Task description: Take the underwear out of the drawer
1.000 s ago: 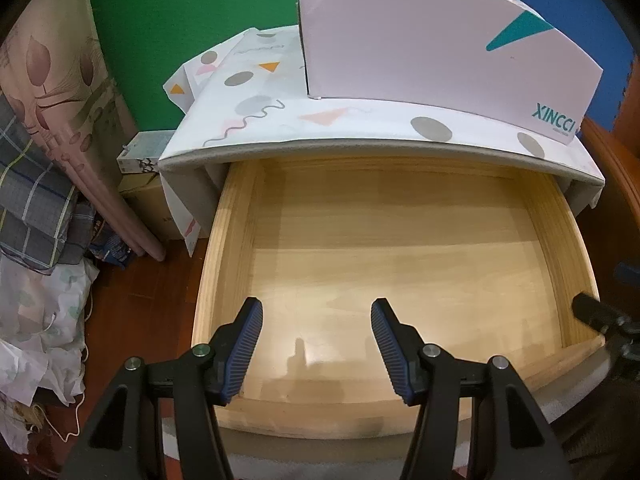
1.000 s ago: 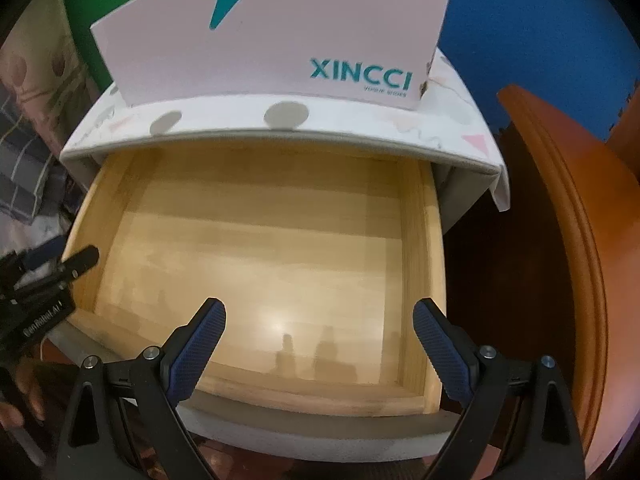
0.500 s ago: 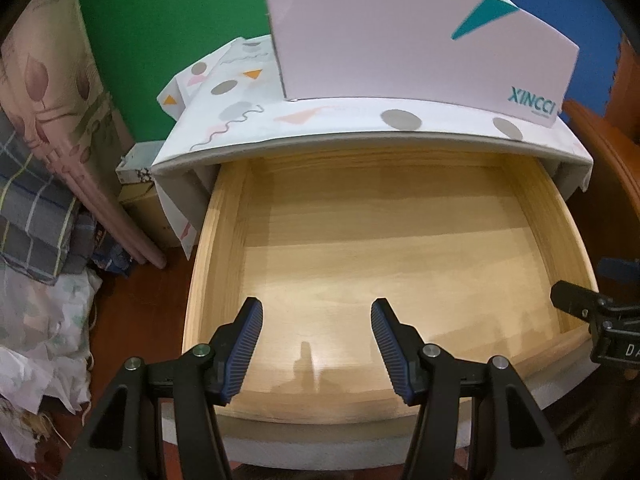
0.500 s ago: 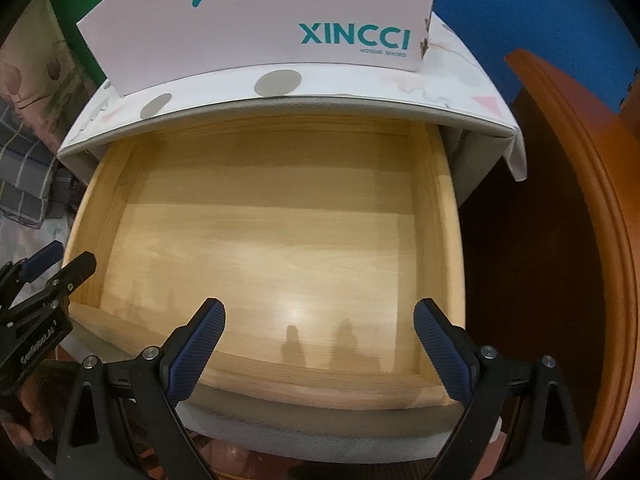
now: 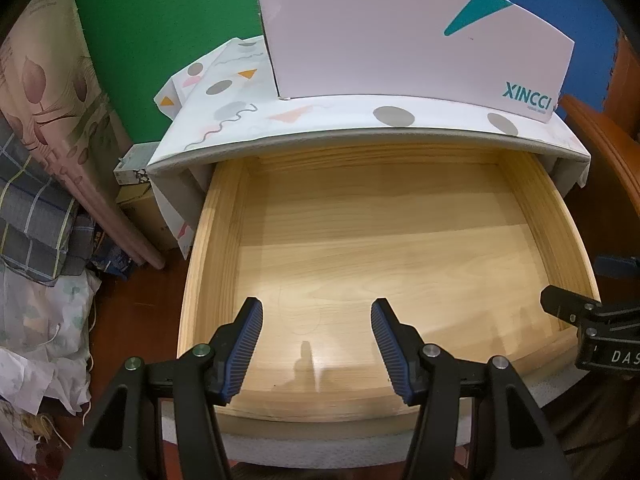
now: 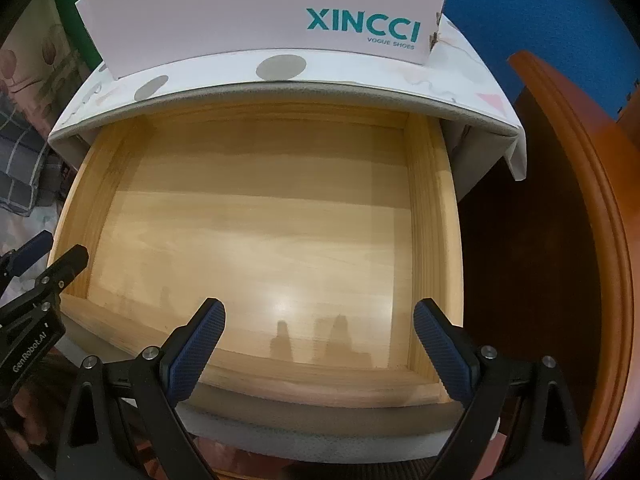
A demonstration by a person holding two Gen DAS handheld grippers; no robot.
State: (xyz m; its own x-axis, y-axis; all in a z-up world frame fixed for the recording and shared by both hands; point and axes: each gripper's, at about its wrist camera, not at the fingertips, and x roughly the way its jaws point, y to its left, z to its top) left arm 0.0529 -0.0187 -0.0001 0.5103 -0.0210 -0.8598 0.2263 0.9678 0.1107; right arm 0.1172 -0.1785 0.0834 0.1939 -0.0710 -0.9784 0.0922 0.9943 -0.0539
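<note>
Both views have shifted slightly over the pulled-out pale wooden drawer [image 5: 380, 248]. Left gripper [image 5: 316, 322] half spread, nothing between. Right gripper [image 6: 319, 322] spread wide, holding nothing.

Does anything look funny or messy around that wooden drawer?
The pulled-out light wooden drawer shows only bare boards, with no underwear visible. On the patterned cabinet top, the white XINCCI shoe box has a torn lower right corner. Both grippers hover open.

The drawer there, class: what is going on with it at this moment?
A person holds two grippers above the pulled-out wooden drawer. The left gripper and right gripper both hang open, gripping nothing. No underwear shows in the drawer; its bottom looks bare. A shoe box stands on the cabinet top above.
</note>
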